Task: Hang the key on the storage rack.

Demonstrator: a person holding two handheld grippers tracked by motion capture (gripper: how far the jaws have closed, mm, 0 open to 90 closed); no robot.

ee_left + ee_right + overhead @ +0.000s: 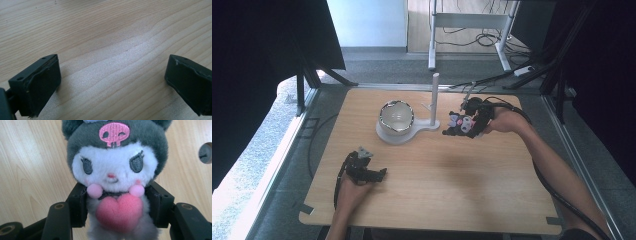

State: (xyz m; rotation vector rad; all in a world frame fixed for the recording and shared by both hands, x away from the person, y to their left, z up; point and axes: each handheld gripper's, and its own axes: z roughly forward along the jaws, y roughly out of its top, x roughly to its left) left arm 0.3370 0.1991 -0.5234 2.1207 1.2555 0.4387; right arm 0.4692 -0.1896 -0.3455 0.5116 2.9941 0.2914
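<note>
Inspector: Right gripper [113, 220] is clamped on the plush doll's [113, 170] body, holding it above the table [452, 180], right of the white stand [434, 100].

Clerk: Progress?

Inspector: Pickup done, I judge; placement outstanding. Bowl [396, 116] on the stand's base looks empty. Left gripper [112, 82] rests near the table's front edge, jaws wide apart, nothing between them.

A white stand [404, 134] sat near the middle of the wooden table [437, 200]. A pale bowl [396, 116] rested on the stand's round base, beside its upright post [434, 97].
</note>
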